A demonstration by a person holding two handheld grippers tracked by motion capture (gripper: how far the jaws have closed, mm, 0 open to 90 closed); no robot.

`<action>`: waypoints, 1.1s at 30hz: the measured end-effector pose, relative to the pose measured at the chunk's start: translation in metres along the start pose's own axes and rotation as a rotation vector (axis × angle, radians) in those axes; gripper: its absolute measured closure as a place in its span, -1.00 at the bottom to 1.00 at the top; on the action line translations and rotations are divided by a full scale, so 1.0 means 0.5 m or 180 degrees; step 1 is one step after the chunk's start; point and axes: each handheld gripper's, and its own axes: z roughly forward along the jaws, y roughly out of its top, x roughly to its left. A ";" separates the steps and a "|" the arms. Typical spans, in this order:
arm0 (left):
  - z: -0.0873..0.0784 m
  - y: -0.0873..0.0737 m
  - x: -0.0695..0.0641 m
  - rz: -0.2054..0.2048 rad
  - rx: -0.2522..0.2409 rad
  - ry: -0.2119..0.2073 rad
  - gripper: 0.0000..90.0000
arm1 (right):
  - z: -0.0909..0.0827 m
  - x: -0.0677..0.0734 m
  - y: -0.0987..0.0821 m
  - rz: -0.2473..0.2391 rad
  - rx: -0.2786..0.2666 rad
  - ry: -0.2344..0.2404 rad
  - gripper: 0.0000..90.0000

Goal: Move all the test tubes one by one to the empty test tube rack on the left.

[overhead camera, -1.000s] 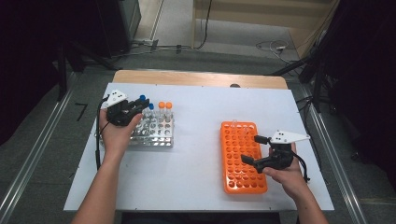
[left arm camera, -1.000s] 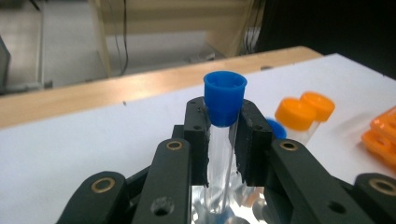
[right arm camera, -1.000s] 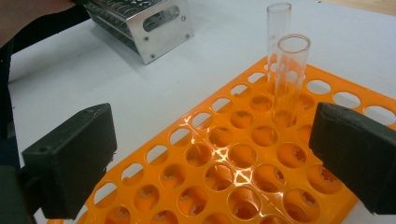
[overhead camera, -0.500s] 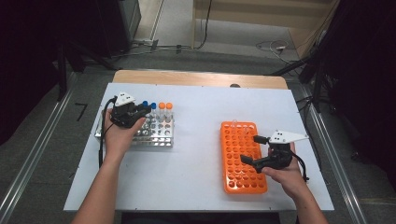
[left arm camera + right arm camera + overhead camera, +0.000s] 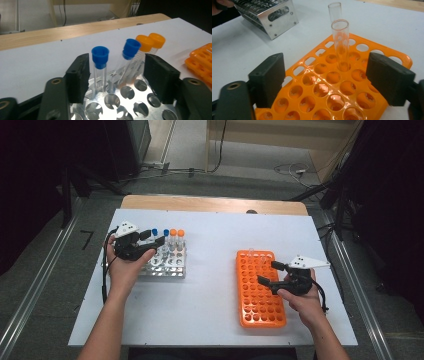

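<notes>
Your left gripper (image 5: pixel 117 75) has just spread off the blue-capped tube (image 5: pixel 100 67), so back out toward six o'clock without nudging it, right gripper (image 5: pixel 325 82) spread too.

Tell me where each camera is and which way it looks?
High view: above the person's side, looking forward and down on the white table; both forearms show.
Left gripper view: on the left gripper, looking at capped tubes in the metal rack; black jaws show.
Right gripper view: on the right gripper, looking at the nearer glass tube in the orange rack; black jaws show.
Shared: both gripper views show the metal rack.
</notes>
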 end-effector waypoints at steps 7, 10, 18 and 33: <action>-0.036 -0.011 -0.021 -0.0107 -0.0085 -0.0150 -0.70 | 0.021 -0.011 0.004 -0.0026 -0.0032 0.0001 -0.38; -0.048 -0.019 -0.036 -0.0143 -0.0103 -0.0216 -0.87 | 0.028 -0.018 0.005 -0.0021 -0.0044 0.0051 -0.28; -0.067 -0.025 -0.078 -0.0113 -0.0255 -0.0529 -1.00 | 0.044 -0.035 0.002 -0.0003 0.0039 0.0145 -0.03; -0.030 -0.033 -0.144 0.0043 -0.0109 -0.0793 -1.00 | 0.069 -0.037 -0.007 -0.0093 0.0113 -0.0058 0.44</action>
